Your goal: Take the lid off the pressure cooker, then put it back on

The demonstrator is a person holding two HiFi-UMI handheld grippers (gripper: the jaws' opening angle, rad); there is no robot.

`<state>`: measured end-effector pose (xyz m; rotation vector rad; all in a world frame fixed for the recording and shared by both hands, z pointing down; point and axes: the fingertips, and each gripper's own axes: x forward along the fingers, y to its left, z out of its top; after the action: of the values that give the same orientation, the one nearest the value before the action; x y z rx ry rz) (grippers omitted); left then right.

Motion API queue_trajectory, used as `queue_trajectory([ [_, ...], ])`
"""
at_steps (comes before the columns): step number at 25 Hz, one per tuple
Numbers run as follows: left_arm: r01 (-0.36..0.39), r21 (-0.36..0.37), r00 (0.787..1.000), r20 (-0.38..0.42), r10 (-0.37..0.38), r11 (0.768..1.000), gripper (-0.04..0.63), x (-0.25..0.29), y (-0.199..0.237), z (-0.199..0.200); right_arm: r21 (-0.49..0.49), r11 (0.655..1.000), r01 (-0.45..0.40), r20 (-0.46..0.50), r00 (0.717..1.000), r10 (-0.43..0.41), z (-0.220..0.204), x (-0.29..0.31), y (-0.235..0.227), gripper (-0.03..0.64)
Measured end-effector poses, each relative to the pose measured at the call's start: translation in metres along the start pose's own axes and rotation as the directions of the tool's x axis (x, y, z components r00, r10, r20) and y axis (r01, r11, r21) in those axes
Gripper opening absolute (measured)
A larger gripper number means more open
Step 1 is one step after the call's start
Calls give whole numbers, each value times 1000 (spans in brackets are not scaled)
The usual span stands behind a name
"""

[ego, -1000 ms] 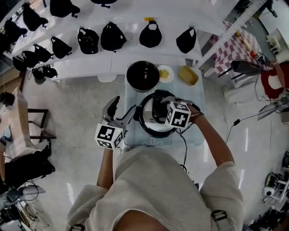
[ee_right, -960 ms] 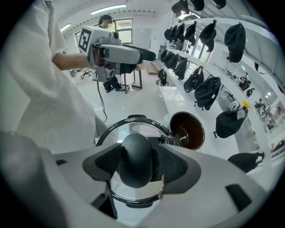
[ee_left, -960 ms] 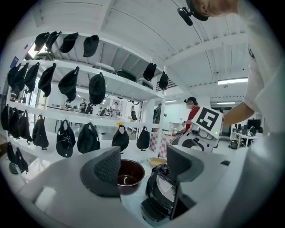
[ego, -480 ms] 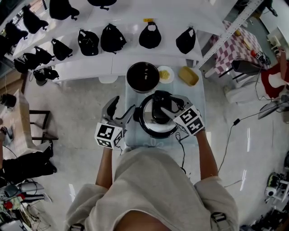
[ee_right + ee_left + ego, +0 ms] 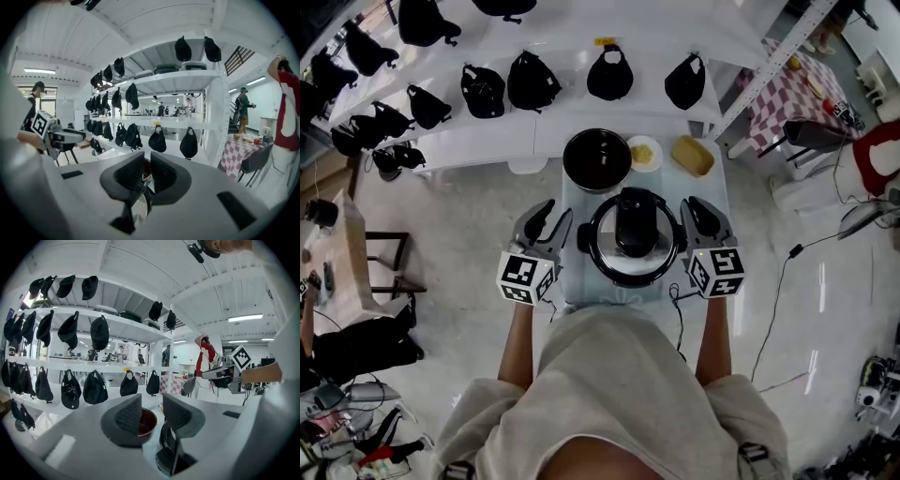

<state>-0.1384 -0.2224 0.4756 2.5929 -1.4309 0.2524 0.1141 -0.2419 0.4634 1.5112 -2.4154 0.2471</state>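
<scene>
Between left gripper (image 5: 554, 214) and right gripper (image 5: 704, 211) | lid (image 5: 607, 259) seated, handle (image 5: 636, 223) running front-to-back | both equally near | jaws just narrowed, empty

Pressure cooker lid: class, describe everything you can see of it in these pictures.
The lid is a round, shiny metal disc with a dark rim and a bulky black handle across its middle. It lies flat, seated on the pressure cooker, on a small pale table in front of a dark bowl. The left claw and the right claw flank it and appear clear of it; both have just been closing, nothing between their jaws.
</scene>
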Motion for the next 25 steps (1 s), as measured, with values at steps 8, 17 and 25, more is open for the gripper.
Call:
queue_trajectory([
  [8, -69, 9, 997, 28, 69, 998, 12, -4, 12, -1, 16, 997, 80, 38, 996, -80, -8, -19, -12, 1],
  [17, -72, 9, 997, 32, 71, 997, 12, 0, 14, -1, -17, 998, 62, 8, 998, -61, -15, -11, -3, 0],
  [25, -71, -1, 997, 25, 71, 997, 12, -1, 15, -5, -27, 998, 50, -3, 999, -50, -16, -7, 5, 0],
])
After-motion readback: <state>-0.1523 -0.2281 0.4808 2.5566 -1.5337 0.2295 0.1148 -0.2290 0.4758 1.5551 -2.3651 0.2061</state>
